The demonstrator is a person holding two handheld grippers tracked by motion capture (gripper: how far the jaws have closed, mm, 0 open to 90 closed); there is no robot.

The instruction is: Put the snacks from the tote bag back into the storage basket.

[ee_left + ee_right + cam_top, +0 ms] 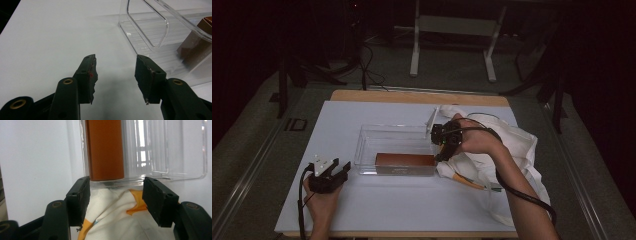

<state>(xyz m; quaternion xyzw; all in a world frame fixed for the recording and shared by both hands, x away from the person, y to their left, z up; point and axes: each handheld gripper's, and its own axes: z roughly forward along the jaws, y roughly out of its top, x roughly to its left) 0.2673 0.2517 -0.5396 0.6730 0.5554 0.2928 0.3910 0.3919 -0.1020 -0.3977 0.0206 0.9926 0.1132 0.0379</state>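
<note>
The right gripper (pixel 443 150) is hovering with jaws parted and empty over the white cloth bag (pixel 512 150), at three o'clock of the clear bin (pixel 367 137). The brown box (pixel 405 160) is lying inside that bin along its six o'clock wall. The left gripper (pixel 343 169) is resting wide open and empty at the bin's eight o'clock.

Left gripper (pixel 116 75) jaws spread apart over white table (pixel 50 45); clear bin (pixel 150 30) holding brown box (pixel 195 45) beyond.

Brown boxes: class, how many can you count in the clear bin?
1. The brown box lies along the near wall of the clear bin. The white bag beside it might hide others.
</note>
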